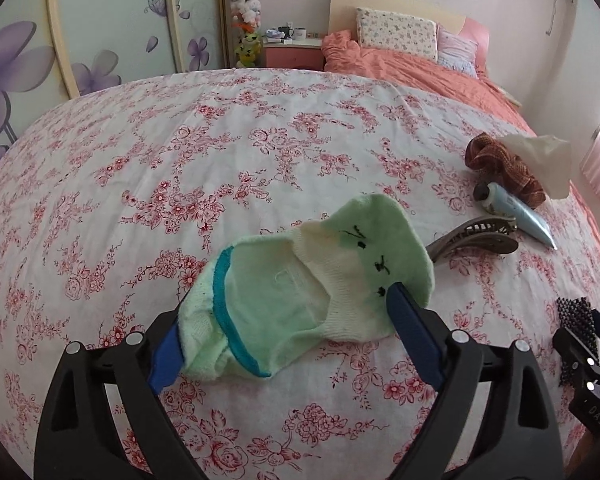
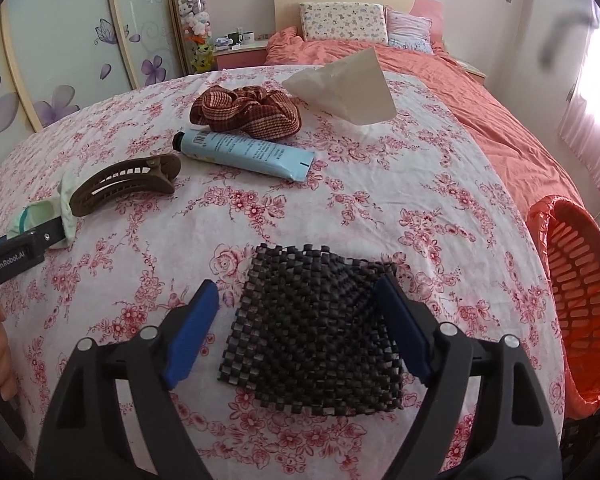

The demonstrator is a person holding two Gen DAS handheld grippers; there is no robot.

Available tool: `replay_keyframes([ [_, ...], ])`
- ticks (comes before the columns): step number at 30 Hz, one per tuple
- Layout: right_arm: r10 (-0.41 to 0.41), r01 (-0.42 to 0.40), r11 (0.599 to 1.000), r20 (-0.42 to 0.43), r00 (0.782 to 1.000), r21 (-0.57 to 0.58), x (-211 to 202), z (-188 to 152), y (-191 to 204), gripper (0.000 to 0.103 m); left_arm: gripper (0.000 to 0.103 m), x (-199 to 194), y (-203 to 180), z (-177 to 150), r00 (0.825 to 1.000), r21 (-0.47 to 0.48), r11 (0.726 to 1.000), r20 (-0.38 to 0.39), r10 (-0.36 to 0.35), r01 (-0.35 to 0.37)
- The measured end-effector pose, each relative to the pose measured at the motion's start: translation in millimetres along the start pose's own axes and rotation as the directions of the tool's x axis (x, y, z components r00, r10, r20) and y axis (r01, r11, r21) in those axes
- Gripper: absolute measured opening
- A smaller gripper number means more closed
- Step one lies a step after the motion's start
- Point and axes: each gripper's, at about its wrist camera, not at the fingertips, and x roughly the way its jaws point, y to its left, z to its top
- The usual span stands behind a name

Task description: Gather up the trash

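A light green sock (image 1: 300, 292) with a teal cuff lies on the floral bedsheet between the open fingers of my left gripper (image 1: 280, 320); both blue pads are beside it. My right gripper (image 2: 296, 312) is open around a black mesh mat (image 2: 316, 332) lying flat on the sheet. Farther off lie a crumpled white tissue (image 2: 348, 84), a blue tube (image 2: 244, 152), a brown hair claw (image 2: 128, 184) and a brown checked scrunchie (image 2: 248, 112). The left gripper and sock also show in the right wrist view (image 2: 40, 224).
An orange basket (image 2: 580, 304) lined with an orange bag stands off the bed's right edge. Beyond the floral sheet (image 1: 180, 160) are an orange duvet (image 2: 480, 92), pillows and a pink nightstand (image 1: 292, 52). A wardrobe with purple flowers is at the left.
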Motion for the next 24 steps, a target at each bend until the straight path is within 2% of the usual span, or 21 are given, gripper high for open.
replay_keyframes([
  [8, 0.0, 0.0, 1.0, -0.009, 1.0, -0.013, 1.7, 0.2, 2.8, 0.085, 0.09, -1.1, 4.5, -0.4, 1.0, -0.018, 1.0, 0.007, -0.022, 0.022],
  [15, 0.0, 0.0, 1.0, -0.009, 1.0, -0.014, 1.9, 0.3, 3.4, 0.086, 0.09, 0.1, 1.1, -0.4, 1.0, -0.006, 1.0, 0.001, -0.007, 0.007],
  [24, 0.002, -0.002, 1.0, -0.01, 1.0, -0.014, 2.6, 0.6, 3.5, 0.088, 0.091, -1.3, 4.2, -0.8, 0.999, -0.029, 0.999, 0.01, -0.032, 0.032],
])
